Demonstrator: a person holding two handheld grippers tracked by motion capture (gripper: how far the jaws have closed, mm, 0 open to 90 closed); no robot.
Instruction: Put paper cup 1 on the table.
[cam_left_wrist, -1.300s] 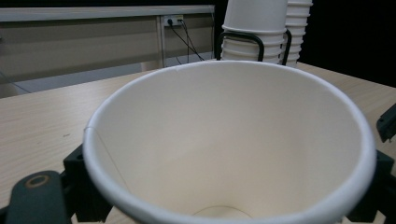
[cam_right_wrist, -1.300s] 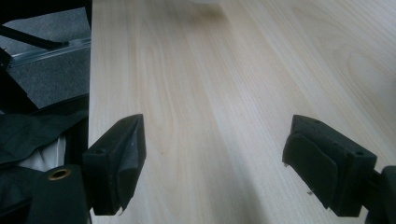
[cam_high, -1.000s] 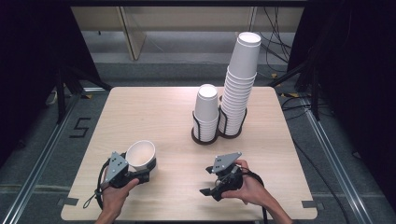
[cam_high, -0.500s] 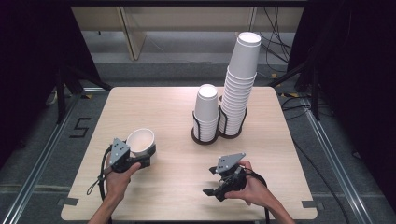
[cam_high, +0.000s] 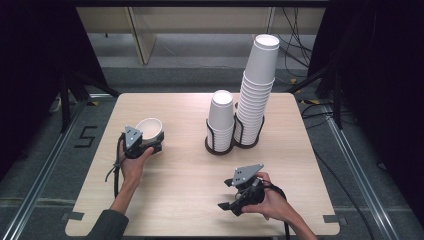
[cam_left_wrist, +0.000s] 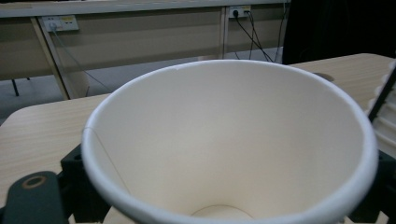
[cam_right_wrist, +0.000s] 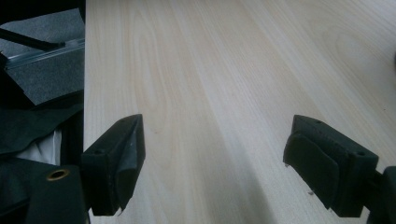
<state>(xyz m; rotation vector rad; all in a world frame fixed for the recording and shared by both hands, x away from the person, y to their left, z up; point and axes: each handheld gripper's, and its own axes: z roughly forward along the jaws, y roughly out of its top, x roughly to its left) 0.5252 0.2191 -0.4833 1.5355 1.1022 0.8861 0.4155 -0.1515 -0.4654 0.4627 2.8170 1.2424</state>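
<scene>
A person is carrying a single white paper cup mouth-up in the left gripper over the left part of the wooden table, the jaws having just been easing apart while the cup is sitting between them; whether the pads are pressing on its wall cannot be told. In the left gripper view the cup's rim is swelling wide just ahead of the black jaws. The upright carry is likely keeping it ready for setting down. Well off to that gripper's right, a short cup stack and a tall cup stack are standing in black wire holders. The right gripper is resting near the table's front edge, jaws wide and empty.
</scene>
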